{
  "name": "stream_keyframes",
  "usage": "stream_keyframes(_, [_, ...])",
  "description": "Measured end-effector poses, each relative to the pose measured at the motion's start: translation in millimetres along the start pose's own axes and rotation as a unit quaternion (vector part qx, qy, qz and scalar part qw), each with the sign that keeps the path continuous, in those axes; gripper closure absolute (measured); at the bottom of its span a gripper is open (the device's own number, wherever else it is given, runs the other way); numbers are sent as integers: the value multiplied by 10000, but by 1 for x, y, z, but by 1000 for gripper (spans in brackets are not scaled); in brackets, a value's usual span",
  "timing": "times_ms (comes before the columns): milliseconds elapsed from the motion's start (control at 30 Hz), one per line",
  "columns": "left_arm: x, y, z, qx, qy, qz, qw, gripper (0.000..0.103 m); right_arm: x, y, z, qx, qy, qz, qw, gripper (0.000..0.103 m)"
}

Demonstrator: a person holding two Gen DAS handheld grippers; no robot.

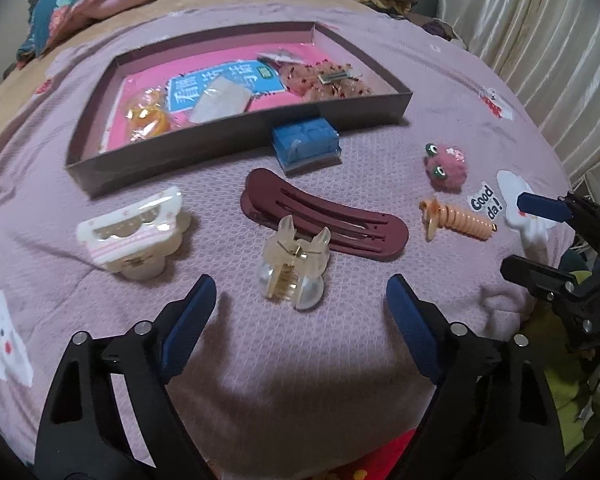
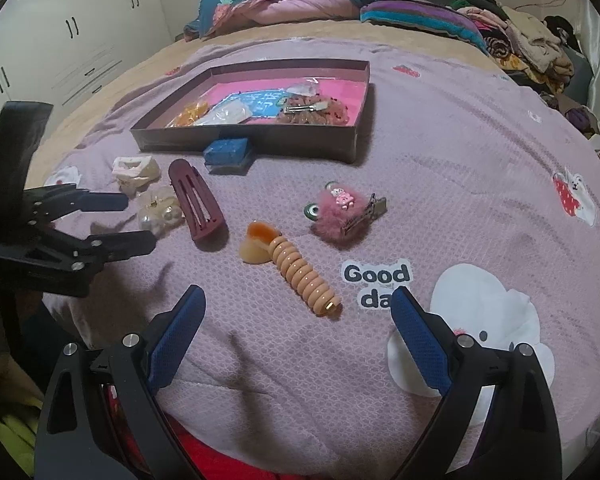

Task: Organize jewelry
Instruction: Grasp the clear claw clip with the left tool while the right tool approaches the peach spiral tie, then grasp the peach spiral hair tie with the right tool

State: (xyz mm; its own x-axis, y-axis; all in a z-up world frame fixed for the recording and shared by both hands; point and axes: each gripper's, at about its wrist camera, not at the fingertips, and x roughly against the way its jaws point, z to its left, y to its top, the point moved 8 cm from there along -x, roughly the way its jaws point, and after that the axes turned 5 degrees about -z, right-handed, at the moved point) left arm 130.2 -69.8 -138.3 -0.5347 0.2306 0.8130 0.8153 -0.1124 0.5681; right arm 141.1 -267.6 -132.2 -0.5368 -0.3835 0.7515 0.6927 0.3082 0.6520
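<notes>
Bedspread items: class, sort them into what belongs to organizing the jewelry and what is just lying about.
Belongs: shallow box, maroon barrette, pearl claw clip, white claw clip, spiral hair tie, fuzzy pink clip, blue case.

Lying about: folded quilt, clothes pile, wardrobe.

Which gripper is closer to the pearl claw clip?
Left. The left gripper hovers open right in front of the pearl claw clip; the right gripper faces the spiral hair tie, farther away.

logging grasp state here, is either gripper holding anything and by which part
Nothing is held. The left gripper and right gripper both stand open and empty above the blanket.
</notes>
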Motion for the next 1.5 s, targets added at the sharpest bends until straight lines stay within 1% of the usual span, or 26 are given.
stream_keyframes(100, [-8, 2, 2, 47, -26, 10, 10000, 29, -3, -2, -3, -42, 2, 45, 10000, 10])
stream_keyframes(133, [-9, 3, 2, 63, -61, -3, 10000, 33, -5, -2, -5, -55, -4, 70, 10000, 10])
stream_keyframes(167, [-11, 4, 2, 80, -104, -9, 9999, 39, -7, -2, -7, -63, -10, 90, 9999, 10])
stream_keyframes(200, [-13, 5, 2, 117, -164, -12, 9998, 42, -9, -2, -7, -63, -13, 107, 9999, 10])
stream_keyframes(267, [-16, 5, 2, 162, -235, 2, 9996, 54, -13, -2, -9, -33, -28, 141, 9999, 10])
stream_keyframes(400, [-18, 4, 2, 102, -217, 10, 9997, 68, -21, -2, -10, 20, -45, 245, 9997, 10])
stream_keyframes(467, [-18, 5, 4, 145, -272, 27, 9995, 68, -27, -2, -10, 82, -64, 311, 9995, 11])
stream_keyframes(567, [-17, 5, 6, 185, -250, 27, 9995, 68, -34, -1, -8, 217, -97, 362, 9991, 13])
stream_keyframes(633, [-14, 3, 8, 179, -228, 22, 9996, 68, -41, -1, -6, 302, -92, 447, 9985, 21])
stream_keyframes(667, [-13, 3, 9, 189, -224, 18, 9996, 68, -44, -2, -4, 342, -89, 498, 9981, 23])
stream_keyframes(700, [-12, 3, 11, 216, -223, 18, 9995, 68, -47, -2, -2, 393, -73, 536, 9978, 27])
stream_keyframes(800, [-7, 2, 18, 328, -204, -6, 9993, 68, -53, -1, 4, 542, 8, 544, 9970, 36])
stream_keyframes(833, [-5, 2, 21, 366, -188, -15, 9992, 68, -54, -1, 6, 575, 30, 544, 9969, 43])
stream_keyframes(867, [-3, 1, 24, 405, -158, -32, 9990, 68, -55, -1, 7, 586, 62, 548, 9968, 46])
stream_keyframes(900, [0, 1, 28, 441, -103, -69, 9990, 68, -56, -2, 8, 586, 91, 552, 9967, 53])
stream_keyframes(933, [2, 1, 30, 453, -61, -96, 9989, 68, -55, -2, 10, 591, 124, 542, 9967, 65])
stream_keyframes(967, [4, 1, 32, 470, -29, -125, 9988, 68, -55, -2, 12, 594, 163, 532, 9967, 73])
stream_keyframes(1000, [7, 1, 34, 516, -21, -152, 9985, 68, -54, -2, 15, 575, 247, 531, 9966, 84])
stream_keyframes(1033, [9, 1, 36, 554, -32, -166, 9983, 68, -52, -2, 18, 526, 328, 525, 9967, 86])
stream_keyframes(1133, [16, 2, 39, 588, -2, -242, 9980, 68, -48, -2, 22, 475, 350, 466, 9972, 86])
stream_keyframes(1300, [25, 2, 45, 603, 121, -358, 9975, 68, -33, 2, 30, 254, 585, 313, 9975, 86])
stream_keyframes(1500, [38, 5, 53, 727, 139, -503, 9960, 68, -15, 12, 47, 311, 712, 84, 9969, 86])
